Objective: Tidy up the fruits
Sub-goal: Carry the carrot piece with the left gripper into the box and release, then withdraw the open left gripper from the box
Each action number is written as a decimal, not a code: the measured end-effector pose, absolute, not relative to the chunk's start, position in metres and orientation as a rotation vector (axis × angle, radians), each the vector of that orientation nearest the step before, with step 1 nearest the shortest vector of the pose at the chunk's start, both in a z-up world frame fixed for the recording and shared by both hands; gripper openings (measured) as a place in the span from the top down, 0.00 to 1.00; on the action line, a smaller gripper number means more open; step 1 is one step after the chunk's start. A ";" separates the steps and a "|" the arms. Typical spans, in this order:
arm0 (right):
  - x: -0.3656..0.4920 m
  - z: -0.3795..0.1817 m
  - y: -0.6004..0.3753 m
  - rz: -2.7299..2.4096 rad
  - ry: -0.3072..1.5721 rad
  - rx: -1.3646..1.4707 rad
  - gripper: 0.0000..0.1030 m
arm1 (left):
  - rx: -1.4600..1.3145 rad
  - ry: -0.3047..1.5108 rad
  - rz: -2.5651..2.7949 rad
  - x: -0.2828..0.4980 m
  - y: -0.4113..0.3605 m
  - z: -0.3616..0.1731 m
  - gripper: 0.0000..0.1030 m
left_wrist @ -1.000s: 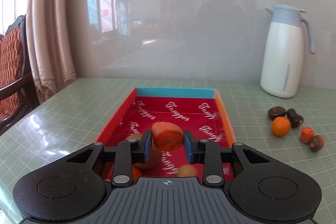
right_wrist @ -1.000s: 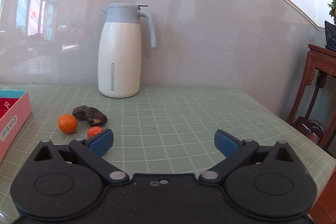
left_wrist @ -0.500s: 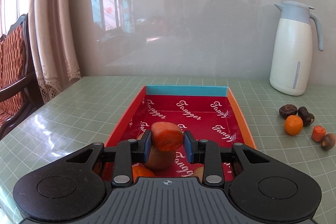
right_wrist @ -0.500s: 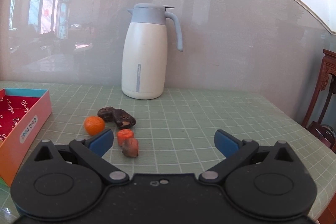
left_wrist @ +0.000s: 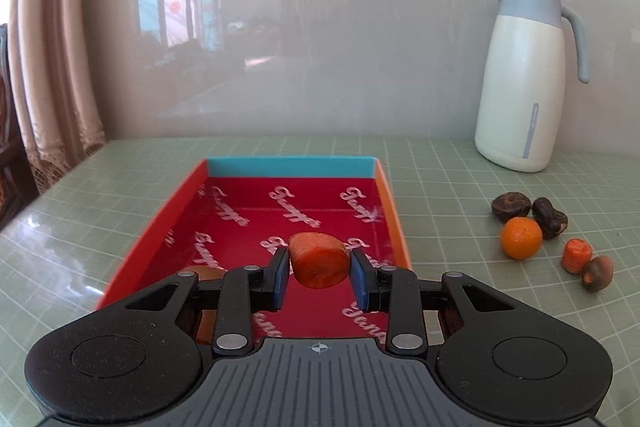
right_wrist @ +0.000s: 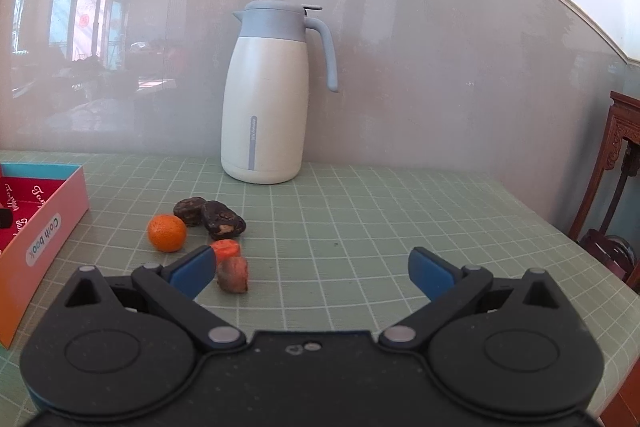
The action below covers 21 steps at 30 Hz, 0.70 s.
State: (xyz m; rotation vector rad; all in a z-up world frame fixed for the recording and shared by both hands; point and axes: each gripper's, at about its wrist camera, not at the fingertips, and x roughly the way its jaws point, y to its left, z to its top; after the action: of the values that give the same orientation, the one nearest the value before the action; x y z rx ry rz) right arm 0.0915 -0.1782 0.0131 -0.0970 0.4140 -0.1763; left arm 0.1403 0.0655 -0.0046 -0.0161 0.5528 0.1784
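My left gripper (left_wrist: 319,279) is shut on an orange carrot chunk (left_wrist: 318,259) and holds it above the red box (left_wrist: 296,167). A brownish fruit (left_wrist: 200,273) lies in the box near its left wall, partly hidden by the gripper. To the right on the table lie a tangerine (left_wrist: 521,237), two dark dried fruits (left_wrist: 511,207), a small carrot piece (left_wrist: 576,255) and a brown piece (left_wrist: 598,271). My right gripper (right_wrist: 312,271) is open and empty, with its left finger close to the brown piece (right_wrist: 233,275) and the small carrot piece (right_wrist: 226,248). The tangerine (right_wrist: 167,233) lies to their left.
A white and blue thermos jug (right_wrist: 266,107) stands at the back of the green gridded table (right_wrist: 400,219), against the wall. The box's pink side wall (right_wrist: 44,231) is at the left in the right wrist view. A wooden chair (right_wrist: 620,187) stands beyond the table's right edge.
My left gripper has shifted right over the box with the carrot chunk still in it. My right gripper has turned left, so the loose fruits now sit nearer its left finger.
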 end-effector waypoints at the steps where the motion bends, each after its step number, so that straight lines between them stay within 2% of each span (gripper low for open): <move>1: 0.091 0.013 -0.179 -0.178 0.414 -0.096 0.00 | -0.031 0.570 0.167 0.143 0.066 -0.007 0.68; 6: 0.090 0.014 -0.186 -0.185 0.410 -0.084 0.00 | -0.101 0.593 0.162 0.145 0.069 -0.010 0.68; 13: 0.089 0.015 -0.189 -0.185 0.408 -0.077 0.00 | -0.034 0.542 0.179 0.128 0.066 -0.003 0.68; 14: 0.089 0.015 -0.189 -0.184 0.408 -0.076 0.00 | -0.027 0.536 0.183 0.126 0.066 -0.001 0.66; 16: 0.089 0.015 -0.187 -0.182 0.408 -0.079 0.00 | -0.020 0.520 0.197 0.120 0.069 0.003 0.53; 17: 0.090 0.015 -0.187 -0.181 0.408 -0.080 0.00 | -0.015 0.507 0.211 0.116 0.070 0.006 0.42; 18: 0.090 0.015 -0.186 -0.180 0.408 -0.081 0.00 | -0.009 0.494 0.224 0.112 0.071 0.008 0.38; 21: 0.090 0.014 -0.183 -0.175 0.410 -0.088 0.00 | 0.001 0.477 0.234 0.104 0.076 0.016 0.37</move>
State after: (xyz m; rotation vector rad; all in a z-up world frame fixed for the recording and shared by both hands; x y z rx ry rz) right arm 0.0896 -0.1827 0.0143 -0.0881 0.4096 -0.1753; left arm 0.1037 0.0760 0.0161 0.0011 0.4769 0.2336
